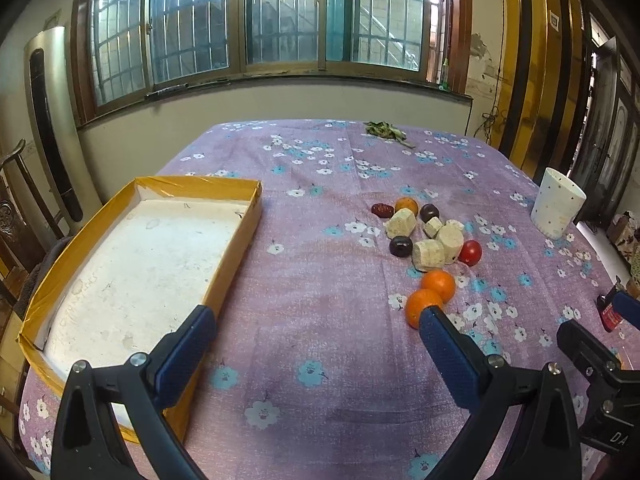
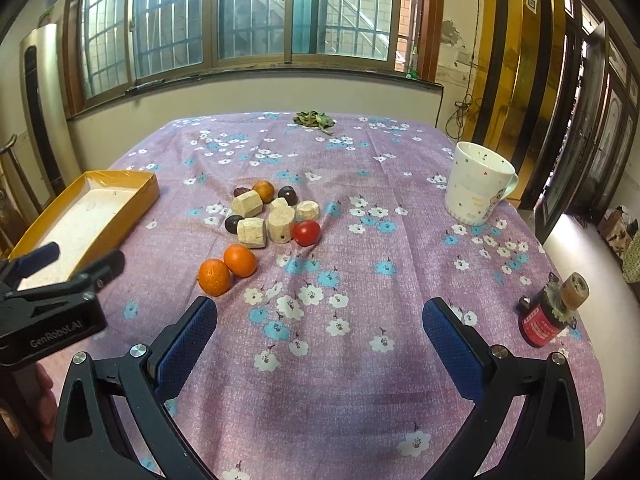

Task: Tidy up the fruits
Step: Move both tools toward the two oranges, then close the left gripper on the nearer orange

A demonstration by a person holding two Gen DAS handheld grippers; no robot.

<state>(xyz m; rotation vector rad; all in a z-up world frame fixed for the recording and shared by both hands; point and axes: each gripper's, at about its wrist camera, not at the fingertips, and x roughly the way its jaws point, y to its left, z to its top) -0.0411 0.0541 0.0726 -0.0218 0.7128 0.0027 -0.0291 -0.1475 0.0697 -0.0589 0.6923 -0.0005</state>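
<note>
Blue-padded and spread wide, your left gripper [image 1: 316,320] hangs empty above the counter [image 1: 320,360], and your right gripper [image 2: 320,312] is just as open and empty. Two oranges [image 2: 228,270] touch each other mid-counter, with a cherry tomato [image 2: 306,233], dark fruits and pale chunks [image 2: 252,232] clustered behind them. Near the counter's left edge sits the yellow box [image 1: 240,240]; a white mug [image 2: 478,188] stands toward the right edge.

In the right wrist view, the left gripper [image 2: 38,258], beside the yellow box [image 2: 86,216], bears "GenRobot.AI" on its black body. In the left wrist view, the right gripper [image 1: 624,308] shows only "DA". The red can's [image 2: 540,326] label is unreadable.
</note>
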